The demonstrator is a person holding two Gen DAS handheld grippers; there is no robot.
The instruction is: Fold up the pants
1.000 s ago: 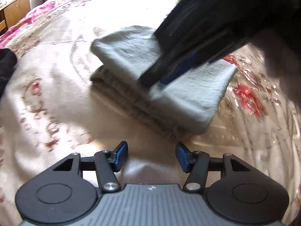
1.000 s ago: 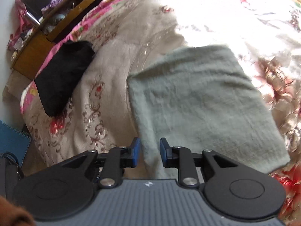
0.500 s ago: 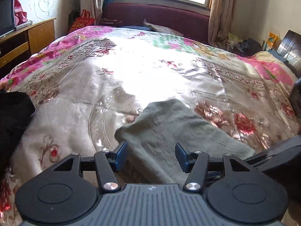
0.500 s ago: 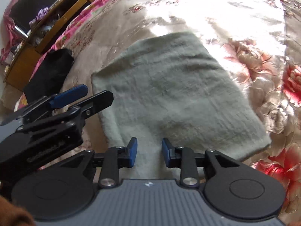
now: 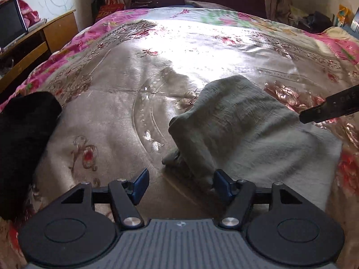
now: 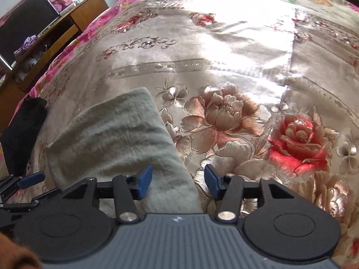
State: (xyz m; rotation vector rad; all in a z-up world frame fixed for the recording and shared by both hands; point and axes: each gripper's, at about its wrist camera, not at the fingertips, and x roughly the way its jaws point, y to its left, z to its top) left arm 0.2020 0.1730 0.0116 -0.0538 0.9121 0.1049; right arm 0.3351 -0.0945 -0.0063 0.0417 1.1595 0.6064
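Left wrist view: the left claw [image 5: 180, 185] is opening, nothing pinched, where a second ago it hung clear of the folded grey pants [image 5: 251, 132]; now their near-left corner lies between its pads at lower centre (likely a re-grip). A black garment [image 5: 24, 139] sits far left on the bedspread [image 5: 107, 121].

Right wrist view: the right claw [image 6: 178, 182] is opening over the pants' right edge [image 6: 116, 143], unobstructed.
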